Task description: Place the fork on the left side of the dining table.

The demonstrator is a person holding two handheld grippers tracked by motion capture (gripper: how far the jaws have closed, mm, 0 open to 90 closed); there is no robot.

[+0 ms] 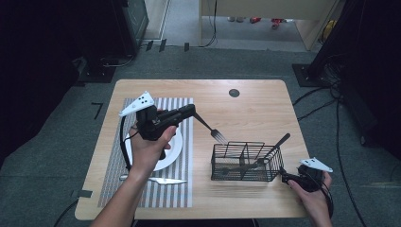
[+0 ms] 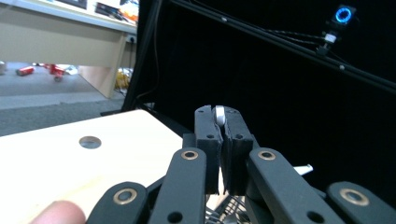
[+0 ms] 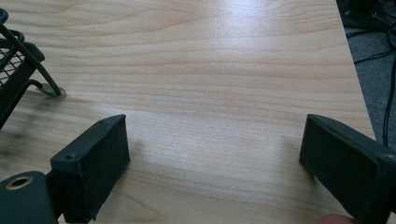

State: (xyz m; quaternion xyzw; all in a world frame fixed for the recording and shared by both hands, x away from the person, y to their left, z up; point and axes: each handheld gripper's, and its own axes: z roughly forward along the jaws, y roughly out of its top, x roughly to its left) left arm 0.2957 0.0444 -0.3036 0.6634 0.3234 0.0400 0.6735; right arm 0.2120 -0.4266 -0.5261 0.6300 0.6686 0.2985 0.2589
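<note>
We see a black wire basket [image 1: 243, 162] standing on the wooden table [image 1: 255, 106], right of centre, split into compartments by a wire divider. A dark-handled utensil [image 1: 274, 150] leans out of its right compartment, handle rising up and to the right past the rim. What else lies inside we cannot tell; in the right gripper view one corner of the basket [image 3: 18, 70] shows at the left edge, its foot resting on the wood.

The left gripper [image 1: 191, 111] is held above the table, over the right edge of the striped mat [image 1: 142, 189]. Its jaws are pressed together on the handle of a fork [image 1: 212, 130], which slopes down to the right with its tines just above the basket's upper left corner, apart from it. In the left gripper view we see a pale sliver of the fork [image 2: 219, 115] pinched between the two black pads.

The right gripper [image 1: 285, 177] sits low at the table's right edge, just beside the basket's lower right corner. In its own view the jaws are spread wide, with bare wood between them, holding nothing.

A white plate [image 1: 174, 151] lies on the mat under the left hand [image 1: 149, 149]. A knife [image 1: 163, 180] lies below it on the mat. A small dark round hole [image 1: 234, 92] marks the table's far side.
</note>
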